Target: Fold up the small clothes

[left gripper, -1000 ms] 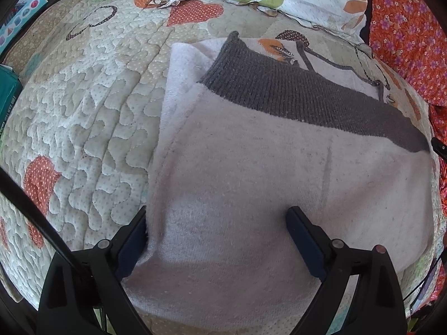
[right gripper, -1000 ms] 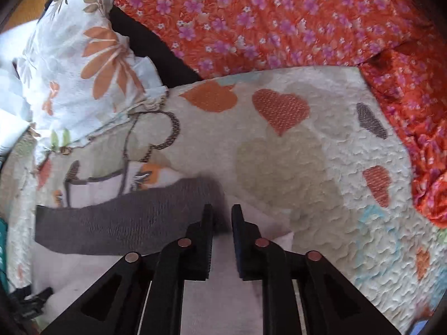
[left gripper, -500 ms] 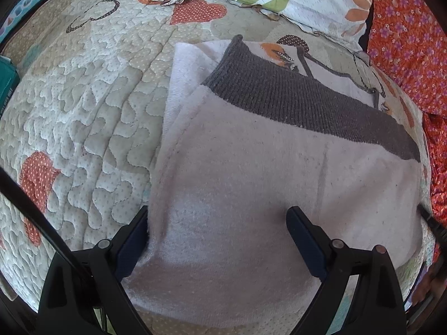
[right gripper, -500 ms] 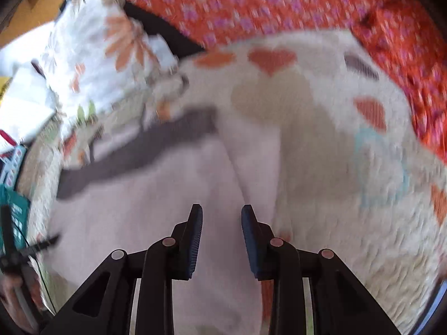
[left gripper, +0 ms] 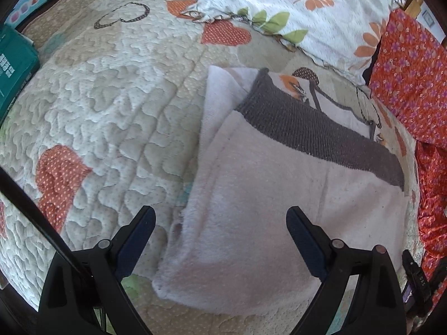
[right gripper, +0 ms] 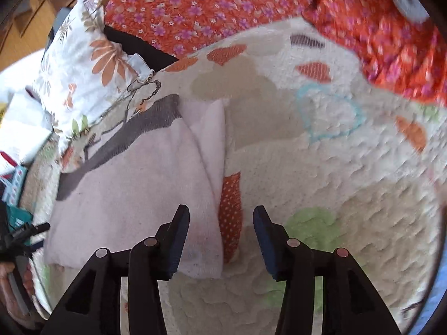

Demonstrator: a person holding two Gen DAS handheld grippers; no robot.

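Note:
A small pale pink garment (left gripper: 265, 209) with a dark grey ribbed band (left gripper: 315, 131) lies folded flat on the quilted bedspread (left gripper: 111, 106). My left gripper (left gripper: 220, 231) is open and empty above the garment's near left edge. In the right wrist view the same garment (right gripper: 134, 184) lies at the left, its grey band (right gripper: 134, 128) towards the pillow. My right gripper (right gripper: 220, 237) is open and empty above the garment's near right corner, with its left finger (right gripper: 176, 240) over the cloth.
A floral white pillow (left gripper: 307, 8) lies behind the garment. Orange flowered fabric (right gripper: 223, 8) is bunched along the far and right sides. A teal box (left gripper: 14, 67) sits at the bed's left edge. The quilt (right gripper: 335, 167) stretches out to the right.
My right gripper let go of the grey band, opened and drew back to the garment's near right corner. My left gripper pulled back and left off the cloth, still open.

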